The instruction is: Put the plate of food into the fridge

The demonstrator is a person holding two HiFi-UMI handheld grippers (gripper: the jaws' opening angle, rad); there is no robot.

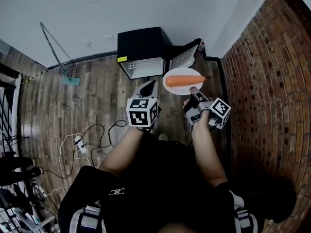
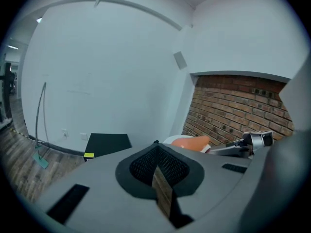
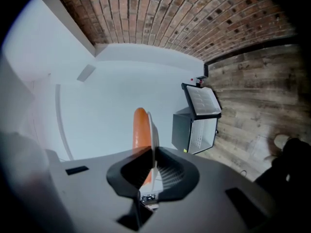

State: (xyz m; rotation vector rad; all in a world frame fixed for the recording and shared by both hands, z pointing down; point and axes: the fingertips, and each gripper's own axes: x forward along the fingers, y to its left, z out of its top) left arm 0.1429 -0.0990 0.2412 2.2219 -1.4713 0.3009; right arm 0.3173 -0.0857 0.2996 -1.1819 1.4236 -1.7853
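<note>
Right gripper [image 1: 193,90] clamps the near rim of the white plate [image 1: 171,87], which carries a carrot [image 1: 184,80] in the air just before the open black mini fridge [image 1: 141,50] on the wooden floor [image 1: 92,91]. Left gripper [image 1: 148,88] hangs beside it, jaws closed on nothing.

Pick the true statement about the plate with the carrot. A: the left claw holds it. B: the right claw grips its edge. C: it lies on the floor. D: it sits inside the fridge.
B: the right gripper view shows the right claw closed on the edge of the plate, with the carrot on it and the open fridge ahead.
</note>
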